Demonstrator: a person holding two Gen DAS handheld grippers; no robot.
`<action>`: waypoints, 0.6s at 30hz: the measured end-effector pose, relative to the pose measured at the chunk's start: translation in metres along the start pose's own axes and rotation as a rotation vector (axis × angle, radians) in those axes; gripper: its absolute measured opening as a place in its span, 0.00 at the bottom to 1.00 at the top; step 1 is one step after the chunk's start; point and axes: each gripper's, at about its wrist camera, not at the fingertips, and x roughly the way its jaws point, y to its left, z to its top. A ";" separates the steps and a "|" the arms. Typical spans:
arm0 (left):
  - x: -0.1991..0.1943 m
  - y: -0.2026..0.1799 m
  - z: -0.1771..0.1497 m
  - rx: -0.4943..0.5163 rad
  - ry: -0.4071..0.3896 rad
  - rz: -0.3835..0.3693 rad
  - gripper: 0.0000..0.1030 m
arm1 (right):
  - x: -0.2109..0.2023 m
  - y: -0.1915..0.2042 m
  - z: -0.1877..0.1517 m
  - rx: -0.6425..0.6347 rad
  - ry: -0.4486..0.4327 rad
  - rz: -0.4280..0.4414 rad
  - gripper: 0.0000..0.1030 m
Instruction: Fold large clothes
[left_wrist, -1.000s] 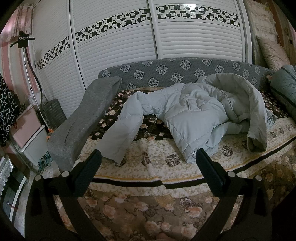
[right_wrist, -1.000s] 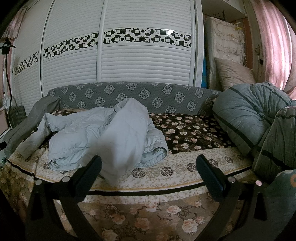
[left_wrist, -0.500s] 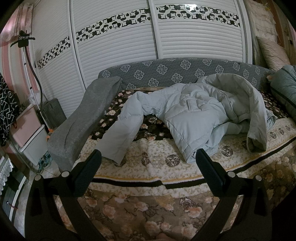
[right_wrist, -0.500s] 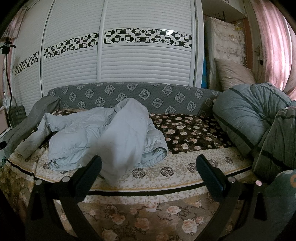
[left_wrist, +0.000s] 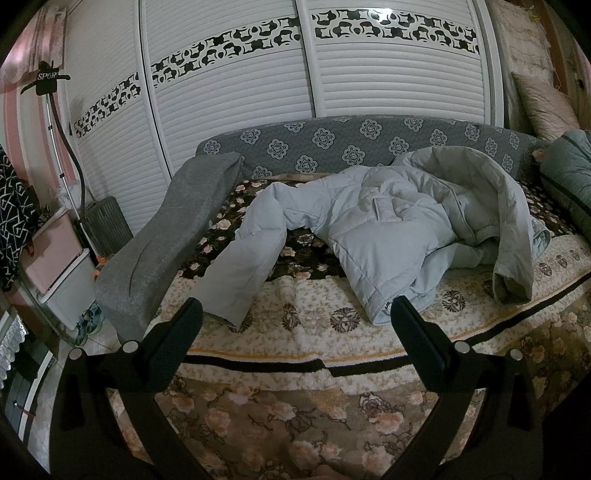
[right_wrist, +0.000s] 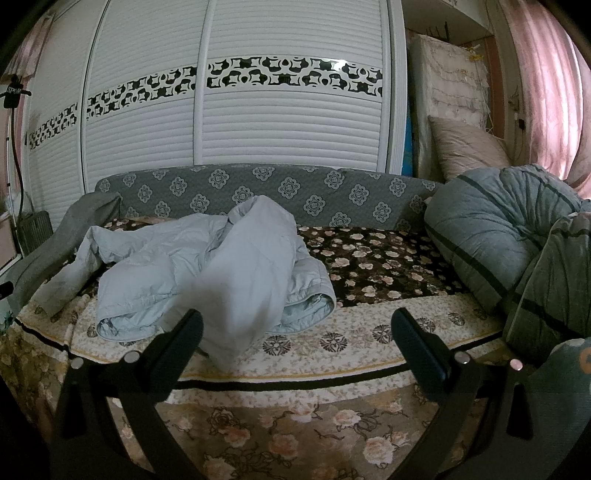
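Hand-held gripper (left_wrist: 295, 321) before crosswise jacket (left_wrist: 388, 229)

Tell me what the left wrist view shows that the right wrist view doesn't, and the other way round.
Only the left wrist view shows the pink and white storage boxes and shoes on the floor beside the bed. Only the right wrist view shows the pink curtain and the whole rolled grey quilt. Both show the pale blue jacket lying crumpled and unfolded on the floral bedspread, the white wardrobe doors, and an open, empty gripper: left gripper, right gripper.
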 end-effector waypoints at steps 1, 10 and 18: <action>0.000 0.000 0.000 0.000 -0.001 0.000 0.97 | 0.001 0.000 0.000 0.000 0.000 0.000 0.99; 0.000 0.000 0.000 0.001 -0.001 0.000 0.97 | 0.000 0.000 0.001 0.001 -0.001 0.000 0.99; 0.038 -0.016 0.004 0.080 0.162 -0.054 0.97 | 0.017 -0.006 0.010 0.033 0.079 0.042 0.99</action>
